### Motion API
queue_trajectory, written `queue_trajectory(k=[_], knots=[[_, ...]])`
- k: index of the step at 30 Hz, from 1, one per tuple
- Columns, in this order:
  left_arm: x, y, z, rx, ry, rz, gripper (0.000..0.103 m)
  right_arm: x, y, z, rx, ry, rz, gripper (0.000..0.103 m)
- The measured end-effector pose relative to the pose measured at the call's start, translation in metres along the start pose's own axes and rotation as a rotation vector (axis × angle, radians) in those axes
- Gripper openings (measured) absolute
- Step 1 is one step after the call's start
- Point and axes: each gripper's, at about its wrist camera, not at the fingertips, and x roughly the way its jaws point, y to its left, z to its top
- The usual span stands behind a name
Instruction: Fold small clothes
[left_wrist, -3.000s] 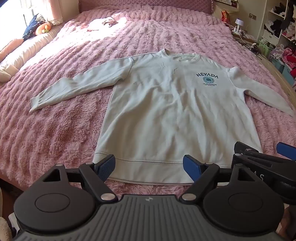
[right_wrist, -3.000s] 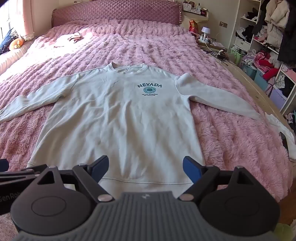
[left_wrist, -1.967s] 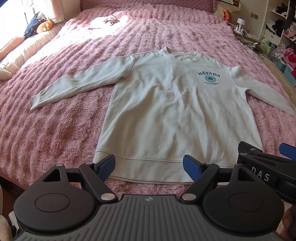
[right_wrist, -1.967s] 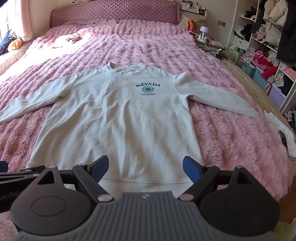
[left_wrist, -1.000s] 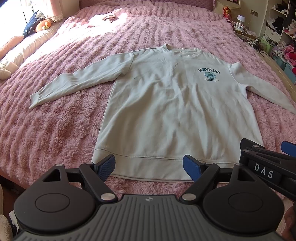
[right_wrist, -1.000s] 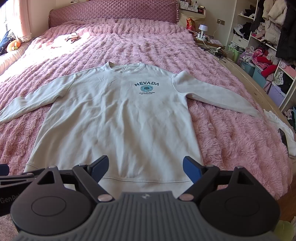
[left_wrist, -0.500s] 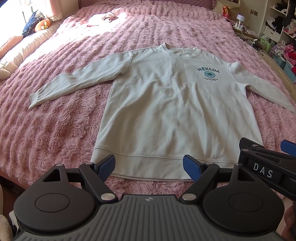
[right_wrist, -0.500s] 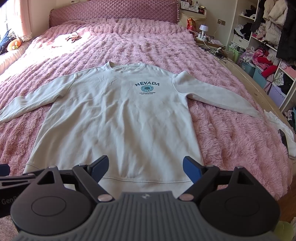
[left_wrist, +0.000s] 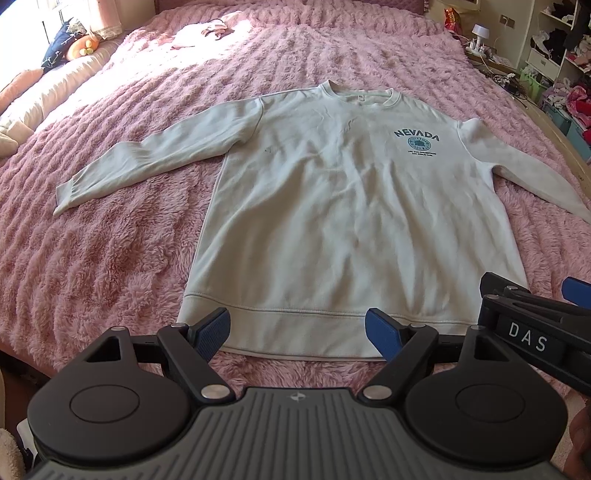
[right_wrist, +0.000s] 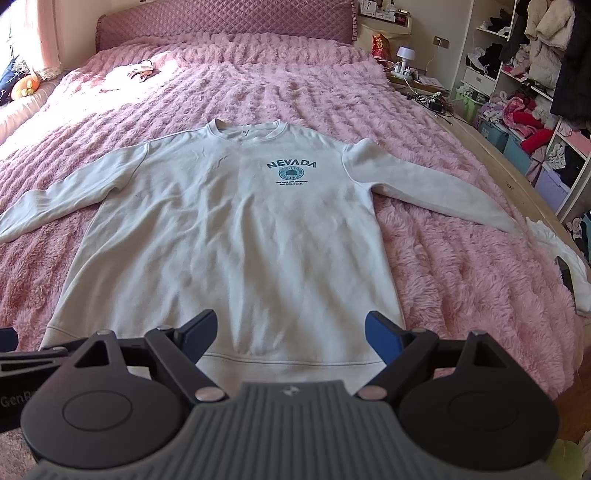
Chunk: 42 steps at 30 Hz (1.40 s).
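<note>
Shifted little against the earlier frames: sweatshirt (left_wrist: 343, 206) a touch farther down the left view, both grippers much as before near the hem.

Sweatshirt: pale cream, flat, face up on the bed, collar (right_wrist: 246, 130) far, hem (left_wrist: 303, 328) near, both sleeves spread outward. Not yet folded.

Left gripper (left_wrist: 297, 330): fingers wide, empty, poised over the hem's left part. Right gripper (right_wrist: 290, 330): fingers wide, empty, over the hem's right part.

Step in hand, judged: first fold not begun. Best done by taking a sleeve at the cuff (left_wrist: 64, 197), or both hem corners together, pinching both layers, lifting low, laying straight so edges align.

Materials: thick matte fleece-knit, soft creases across the body, ribbed collar and hem band, dark teal chest print (right_wrist: 291, 170); likely limp and heavy, prone to drag.

Bedspread (right_wrist: 461, 280): pink, shaggy, ridged plush; likely to cling to fabric.

Headboard (right_wrist: 221, 24): quilted, mauve.
</note>
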Motion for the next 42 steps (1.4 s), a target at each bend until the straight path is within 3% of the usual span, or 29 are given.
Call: queue_trajectory(k=[8, 14, 20, 27, 36, 42], knots=[[0.012, -0.008, 0.011, 0.020, 0.011, -0.003, 0.097, 0.013, -0.007, 0.003, 0.025, 0.013, 0.002, 0.083], [0.021, -0.025, 0.030, 0.047, -0.026, -0.068, 0.097, 0.026, -0.042, 0.011, 0.100, -0.055, -0.005, 0.083], [0.041, -0.057, 0.064, 0.043, -0.073, -0.264, 0.097, 0.046, -0.119, 0.022, 0.266, -0.168, 0.065, 0.083], [0.081, -0.111, 0.111, 0.056, -0.122, -0.508, 0.097, 0.092, -0.207, 0.035, 0.297, -0.294, -0.110, 0.082], [0.144, -0.188, 0.148, 0.107, -0.134, -0.642, 0.097, 0.140, -0.322, 0.036, 0.522, -0.408, -0.170, 0.082], [0.180, -0.226, 0.167, 0.094, -0.125, -0.709, 0.097, 0.184, -0.400, 0.041, 0.741, -0.350, -0.177, 0.070]])
